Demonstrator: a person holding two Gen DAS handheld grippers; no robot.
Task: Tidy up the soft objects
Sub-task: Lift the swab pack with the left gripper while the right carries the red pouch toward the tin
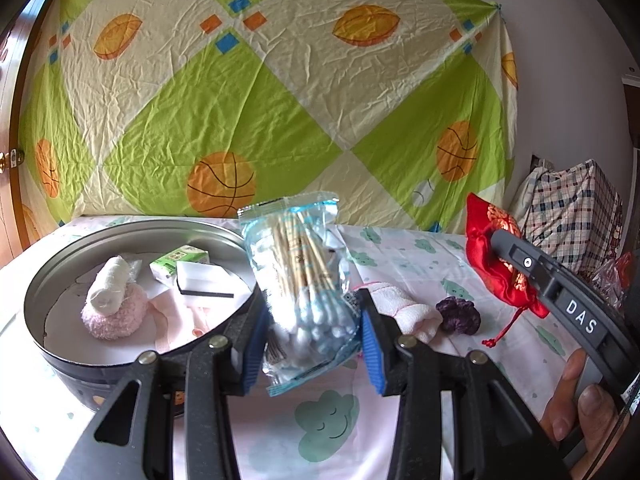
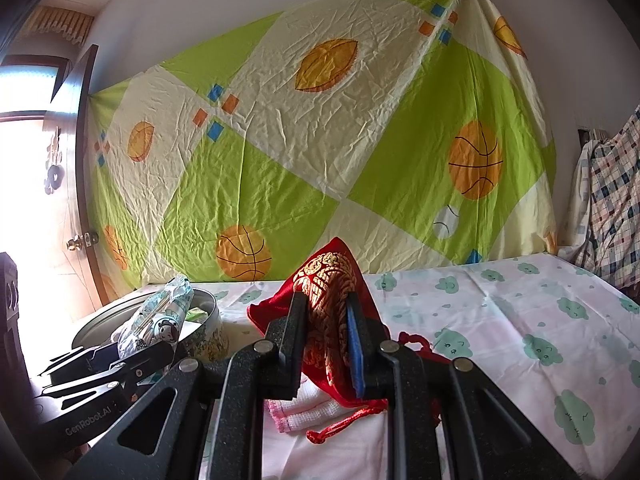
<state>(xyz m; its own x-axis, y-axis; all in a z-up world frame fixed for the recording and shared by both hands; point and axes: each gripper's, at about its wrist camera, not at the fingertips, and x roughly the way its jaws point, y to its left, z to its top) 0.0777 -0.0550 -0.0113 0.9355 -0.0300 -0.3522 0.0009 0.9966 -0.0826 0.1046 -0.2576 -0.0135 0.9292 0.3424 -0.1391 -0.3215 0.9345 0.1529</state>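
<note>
Across the upper frame, wall sheet (image 1: pixel 256 92): green and cream cloth with orange balls, hung behind the counter in both views.
Counter (image 1: pixel 400 252): cloud-print cover, lower half of both views; the right wrist view alone shows its long bare stretch at right.
Round tin (image 1: pixel 48 280): left of centre in the left wrist view, which alone looks inside: a white roll (image 1: pixel 108 290) lying on a pink fluffy ball (image 1: pixel 116 318), a green carton (image 1: pixel 180 264), and a white block with a black edge (image 1: pixel 204 280). In the right wrist view only its rim and side show at lower left.
Left tongs (image 1: pixel 312 344): clenched on the cotton swab bag (image 1: pixel 304 280), which stands up between the blue pads at frame centre, just right of the tin rim.
Right tongs (image 2: pixel 326 344): grasping the red pouch (image 2: pixel 328 276), lifted at centre; its red cord hangs below.
White cloth (image 1: pixel 404 308): on the counter just right of the left tongs; in the right wrist view it lies under the pouch.
Purple scrunchie (image 1: pixel 458 316): beside the white cloth, seen only in the left wrist view.
</note>
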